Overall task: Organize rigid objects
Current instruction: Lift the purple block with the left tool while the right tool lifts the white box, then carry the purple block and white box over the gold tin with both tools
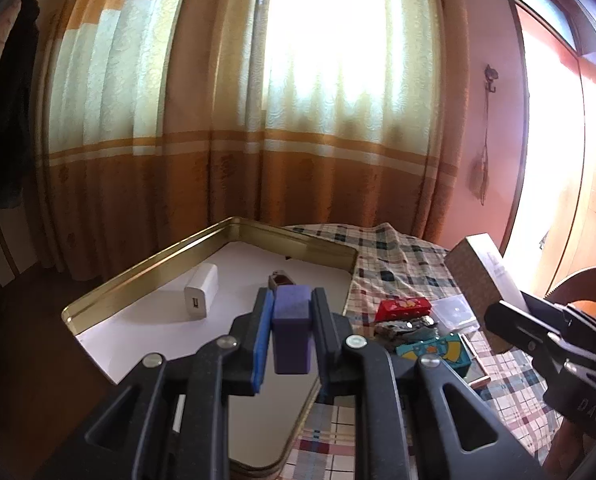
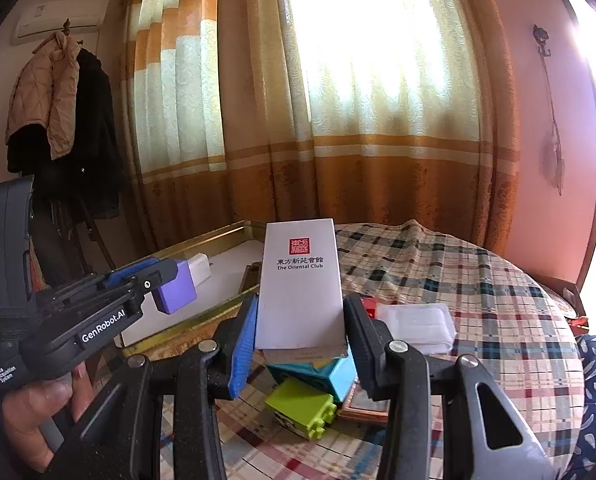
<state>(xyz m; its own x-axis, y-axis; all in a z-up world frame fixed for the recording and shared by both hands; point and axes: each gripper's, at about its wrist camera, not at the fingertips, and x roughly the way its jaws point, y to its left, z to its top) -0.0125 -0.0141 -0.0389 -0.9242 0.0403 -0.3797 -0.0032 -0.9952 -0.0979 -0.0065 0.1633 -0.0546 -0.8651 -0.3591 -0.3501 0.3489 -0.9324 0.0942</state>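
Left gripper (image 1: 291, 312), seen in the left wrist view, is clamped tight on a small purple rectangular block (image 1: 292, 330). Block's long axis runs along the fingers, pointing away from the cam and slightly down. It's held in the air over the gold-rimmed metal tray w/ white floor (image 1: 145, 268). Only this view shows the tray's inside well: white USB charger cube (image 1: 201, 291) lying on the floor, port facing the cam, and a small brown item (image 1: 278, 279) just past the block, too hidden to tell what. Right of the tray, on the plaid cloth (image 1: 410, 268): red patterned box (image 1: 404, 307), dark crumpled item (image 1: 408, 330), teal cartoon box (image 1: 434, 354).

Right wrist view: right gripper (image 2: 300, 320) is closed partway on a tall white card box printed "The Oriental Club" (image 2: 300, 280). Box stands upright betw. the fingers, long axis vertical, printed face to the cam, top leaning slightly away. It's raised above the plaid cloth near the tray's right edge. Only here: lime-green plastic brick (image 2: 304, 408) and clear plastic case (image 2: 416, 322) on the cloth, plus a hand (image 2: 37, 416) on the left gripper's handle.
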